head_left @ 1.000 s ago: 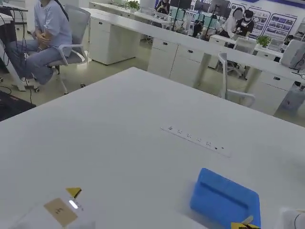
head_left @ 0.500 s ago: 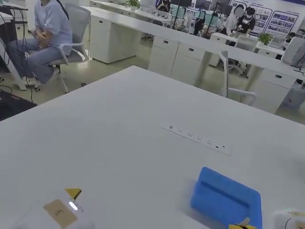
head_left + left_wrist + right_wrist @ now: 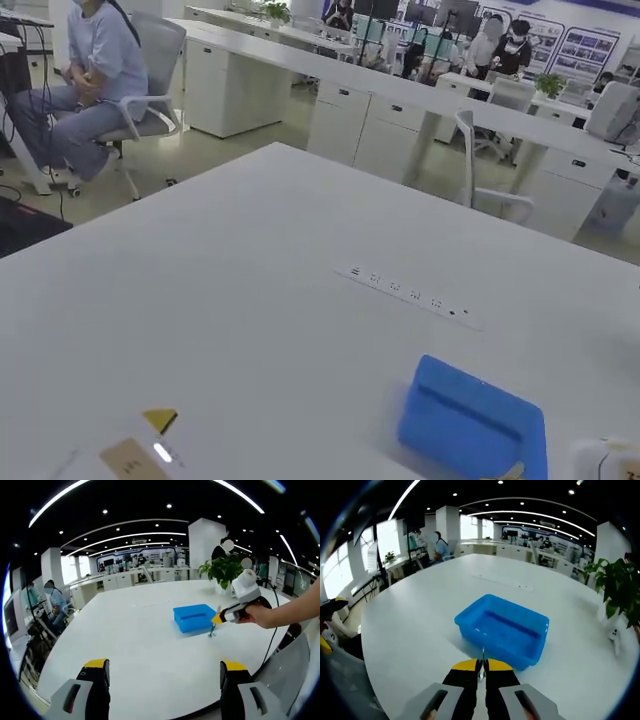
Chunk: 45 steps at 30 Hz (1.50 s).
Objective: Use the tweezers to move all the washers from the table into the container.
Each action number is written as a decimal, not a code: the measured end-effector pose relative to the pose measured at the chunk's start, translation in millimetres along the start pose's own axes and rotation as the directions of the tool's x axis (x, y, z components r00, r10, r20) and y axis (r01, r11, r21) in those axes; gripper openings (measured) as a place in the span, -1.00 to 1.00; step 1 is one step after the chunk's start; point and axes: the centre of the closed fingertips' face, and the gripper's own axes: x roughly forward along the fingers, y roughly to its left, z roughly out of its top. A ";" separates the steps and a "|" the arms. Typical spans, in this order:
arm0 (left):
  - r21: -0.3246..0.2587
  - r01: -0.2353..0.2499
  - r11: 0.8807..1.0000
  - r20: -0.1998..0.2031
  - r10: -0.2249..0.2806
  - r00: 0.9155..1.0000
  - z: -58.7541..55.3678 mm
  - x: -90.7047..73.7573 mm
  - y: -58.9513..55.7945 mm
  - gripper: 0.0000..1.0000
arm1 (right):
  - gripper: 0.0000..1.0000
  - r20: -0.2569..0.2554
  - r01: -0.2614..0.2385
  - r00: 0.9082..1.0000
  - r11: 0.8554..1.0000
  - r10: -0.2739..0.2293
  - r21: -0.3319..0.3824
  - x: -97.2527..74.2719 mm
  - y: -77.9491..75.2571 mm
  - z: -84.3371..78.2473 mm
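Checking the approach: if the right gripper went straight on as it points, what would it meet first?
Probably the near wall of the blue container, touched first by the tweezers that the right gripper holds; depth is hard to judge.

White table (image 3: 250, 300), power strip (image 3: 405, 291) set into it at 4 o'clock, person (image 3: 85, 80) seated at 10 o'clock, potted plant (image 3: 550, 85) placed at 2 o'clock.

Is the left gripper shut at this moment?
No, the left gripper has its jaws standing wide apart in its own view, with bare white table showing between them.
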 end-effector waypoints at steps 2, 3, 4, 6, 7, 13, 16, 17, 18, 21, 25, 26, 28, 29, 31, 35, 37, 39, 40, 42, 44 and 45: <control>-0.005 0.000 1.000 -0.002 0.000 1.000 -1.4 0.2 0.9 0.87 | -0.99 0.008 -0.010 1.000 1.000 0.010 0.006 -3.0 2.4 5.5; -0.005 0.000 1.000 -0.003 0.000 1.000 -1.9 0.4 1.3 0.87 | -0.99 0.013 -0.013 1.000 1.000 0.013 0.006 -4.3 3.3 8.0; -0.005 -0.001 1.000 -0.003 0.001 1.000 -2.0 0.4 1.4 0.87 | -0.99 0.018 -0.018 1.000 1.000 0.017 0.008 -5.4 3.6 10.7; -0.006 0.000 1.000 -0.001 0.000 1.000 -1.6 0.3 1.4 0.87 | -0.99 0.030 -0.033 0.999 0.999 0.032 0.022 -7.3 4.5 16.4; -0.006 0.001 1.000 0.001 -0.001 1.000 -1.3 0.2 1.6 0.87 | -0.99 0.038 -0.037 0.999 0.999 0.036 0.022 -9.4 5.1 20.8; -0.001 0.002 1.000 0.005 -0.002 1.000 -0.8 -0.3 1.3 0.87 | -0.99 0.095 -0.042 0.995 0.999 0.040 0.021 -18.0 1.7 46.0; -0.001 0.004 1.000 0.006 -0.004 1.000 -0.3 -0.4 0.4 0.87 | -0.99 0.125 -0.039 0.992 0.999 0.035 0.031 -20.1 -3.0 58.4; -0.001 0.004 1.000 0.007 -0.004 1.000 0.1 -0.5 0.3 0.87 | -0.99 0.135 -0.042 0.990 0.998 0.036 0.042 -20.3 -4.4 62.5; -0.001 0.003 1.000 0.009 -0.003 1.000 0.5 -0.8 0.4 0.87 | -0.99 0.145 -0.043 0.989 0.998 0.034 0.054 -20.3 -6.7 67.0; -0.002 0.000 1.000 0.009 0.000 1.000 0.4 -1.3 1.0 0.87 | -0.99 0.168 -0.023 0.986 0.998 0.014 0.056 -19.9 -12.8 76.7; 0.001 0.001 1.000 0.007 -0.001 1.000 0.0 -1.2 0.8 0.86 | -0.99 0.179 -0.007 0.984 0.998 -0.003 0.057 -14.0 -18.8 84.4; 0.002 0.002 1.000 0.008 -0.002 1.000 0.0 -1.1 0.7 0.86 | -0.99 0.178 0.000 0.984 0.999 -0.009 0.054 -11.4 -20.3 85.0; 0.002 0.004 1.000 0.008 -0.004 1.000 0.3 -1.1 0.2 0.86 | -0.99 0.174 0.011 0.984 0.999 -0.019 0.050 -7.3 -21.5 84.3; 0.005 0.003 1.000 0.008 -0.003 1.000 0.5 -1.2 0.2 0.87 | -0.99 0.167 0.022 0.985 0.999 -0.029 0.045 -2.5 -25.0 82.3; 0.006 0.003 1.000 0.007 -0.003 1.000 0.6 -1.2 0.4 0.86 | -0.99 0.158 0.033 0.987 0.999 -0.039 0.043 4.1 -26.3 78.7; 0.006 0.002 1.000 0.008 -0.002 1.000 0.7 -1.5 0.7 0.87 | -0.98 0.127 0.037 0.991 0.997 -0.044 0.062 17.4 -30.3 68.8; 0.001 0.005 1.000 0.013 -0.005 1.000 1.2 -1.5 0.3 0.88 | -0.98 0.108 0.045 0.993 0.997 -0.052 0.060 22.5 -28.8 63.9; 0.000 0.006 1.000 0.010 -0.006 1.000 0.4 -1.1 0.1 0.88 | -0.98 0.093 0.057 0.994 0.998 -0.059 0.027 26.3 -27.0 60.9; 0.001 0.004 1.000 0.007 -0.004 1.000 -0.1 -0.9 0.3 0.88 | -0.98 0.088 0.053 0.995 0.998 -0.055 0.024 27.9 -25.3 60.1; 0.002 0.005 1.000 0.001 -0.005 1.000 -1.2 -0.6 0.4 0.88 | -0.98 0.076 0.050 0.996 0.999 -0.051 0.009 32.4 -24.1 57.7; 0.001 0.004 1.000 0.000 -0.004 1.000 -1.6 -0.5 0.7 0.88 | -0.98 0.070 0.051 0.996 0.999 -0.051 0.006 34.5 -21.8 56.4; -0.001 0.003 1.000 -0.001 -0.003 1.000 -1.7 -0.5 0.8 0.88 | -0.98 0.068 0.054 0.996 0.999 -0.054 0.006 36.3 -23.4 56.0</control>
